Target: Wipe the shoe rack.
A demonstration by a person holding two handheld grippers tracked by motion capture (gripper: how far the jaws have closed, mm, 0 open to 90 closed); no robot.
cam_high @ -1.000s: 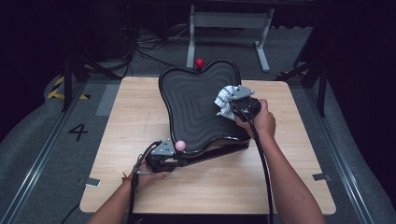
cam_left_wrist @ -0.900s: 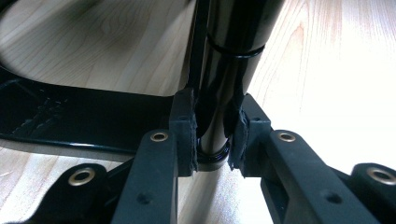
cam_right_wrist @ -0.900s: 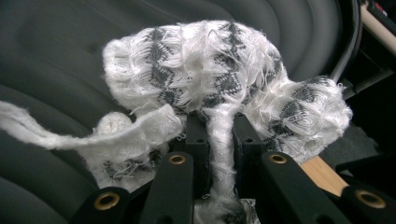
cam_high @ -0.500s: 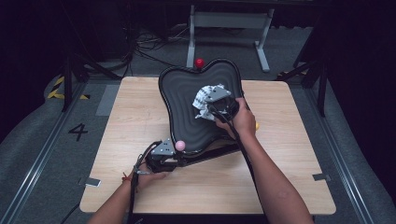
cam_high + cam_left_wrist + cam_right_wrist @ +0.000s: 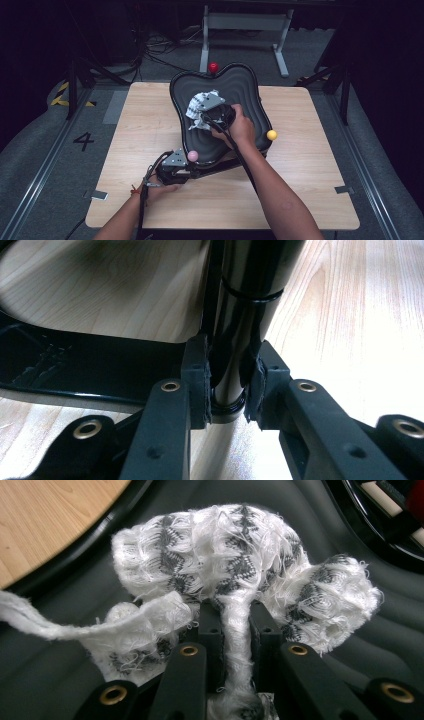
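A black ribbed chair seat (image 5: 250,95) lies tilted on the wooden table (image 5: 320,200), its black frame underneath. My right gripper (image 5: 202,117) is shut on a white and grey woven cloth (image 5: 200,105) and presses it on the seat's left half. In the right gripper view the cloth (image 5: 240,570) bunches ahead of the jaws, with a strand pinched between the pads (image 5: 212,630). My left gripper (image 5: 192,172) is shut on a glossy black leg tube (image 5: 235,320) of the seat's frame at the near left. Its pads (image 5: 197,385) clamp the tube from both sides.
A red knob (image 5: 213,66) shows at the seat's far edge, a yellow one (image 5: 271,134) at its right edge, a pink one (image 5: 192,156) by the left gripper. A metal stand (image 5: 245,22) is on the floor behind. A "4" (image 5: 83,141) marks the floor on the left.
My right gripper has slid the cloth leftwards across the seat, from its right edge to its left half. The left gripper has kept still on the tube.
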